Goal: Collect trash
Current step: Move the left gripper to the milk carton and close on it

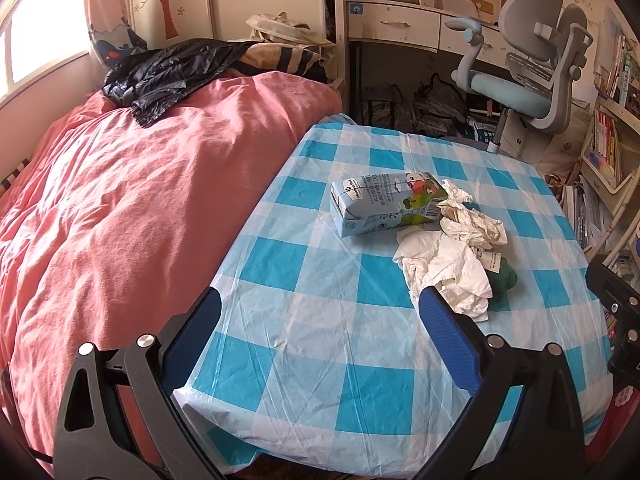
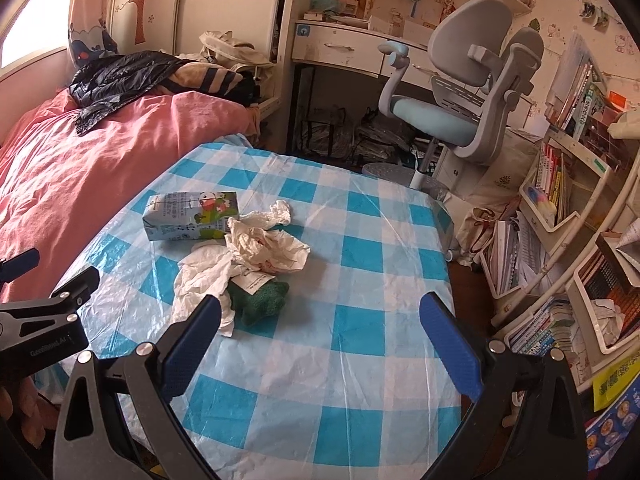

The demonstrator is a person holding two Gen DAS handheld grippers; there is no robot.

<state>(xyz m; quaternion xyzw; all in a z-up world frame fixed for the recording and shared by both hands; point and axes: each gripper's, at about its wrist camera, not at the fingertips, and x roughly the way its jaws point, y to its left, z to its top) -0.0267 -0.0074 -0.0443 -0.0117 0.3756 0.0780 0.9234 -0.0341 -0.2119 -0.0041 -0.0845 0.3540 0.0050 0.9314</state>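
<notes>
Hovering over the near edge of the desk point(image 1: 280, 320), the left tool point(image 1: 320, 320) and the right tool point(image 2: 320, 320) both have their blue fingers spread wide with nothing between them, so neither has taken hold of any rubbish yet. The left one sits toward the near-left corner beside the bed point(image 1: 120, 200); the right one hangs nearer the middle of the near edge, its left finger just in front of the pile.

All the trash is gathered in one cluster toward the middle of the checked plastic cover. A drink carton point(image 2: 192, 216) lies on its side at the back of the cluster, on the side nearest the bed. Touching its end is a crumpled cream wrapper point(image 2: 268, 248), with a smaller white twist behind it. A crumpled white tissue point(image 2: 204, 280) spreads in front, and a small green plush item point(image 2: 260, 300) with a paper tag rests against it on the near side; whether that counts as rubbish I cannot tell.

A black plastic bag point(image 1: 160, 76) lies on the far end of the bed, well apart from the pile, and is likely meant to receive the trash. Judging by this, collection has not yet begun.
</notes>
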